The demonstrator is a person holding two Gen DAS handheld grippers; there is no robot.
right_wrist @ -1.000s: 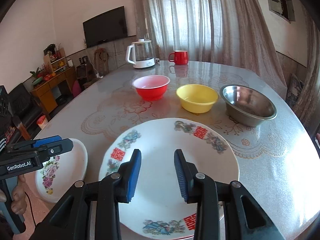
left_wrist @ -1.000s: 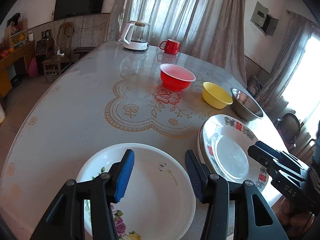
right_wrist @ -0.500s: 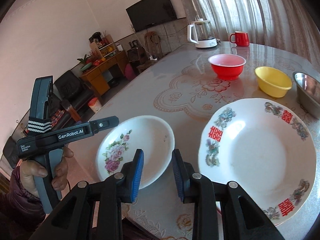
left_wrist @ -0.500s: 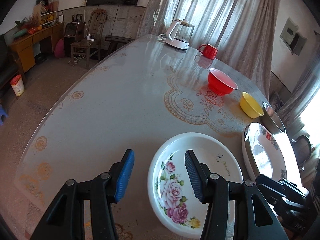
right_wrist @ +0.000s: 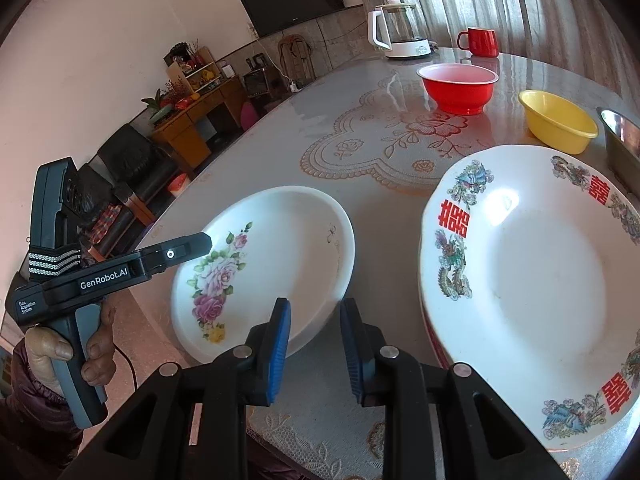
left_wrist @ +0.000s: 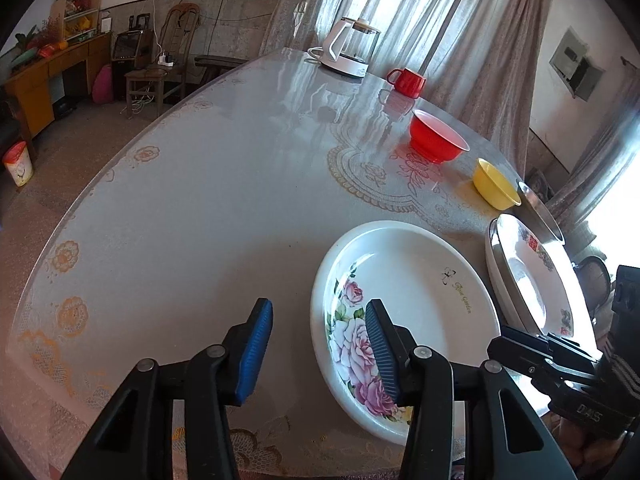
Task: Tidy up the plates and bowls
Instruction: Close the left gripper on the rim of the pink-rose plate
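Observation:
A white plate with pink roses lies at the table's near edge. To its right lies a larger plate with red characters. My left gripper is open and empty, its right finger over the rose plate's left rim; it also shows in the right wrist view. My right gripper is open and empty, low over the gap between the two plates. A red bowl, a yellow bowl and a steel bowl stand further back.
A white kettle and a red mug stand at the far end of the table. Beyond the left edge are a chair, a wooden cabinet and a black sofa.
Both grippers have swung left. The left gripper went from centred over the rose plate to its left rim. The right gripper went from over the large plate to between the plates.

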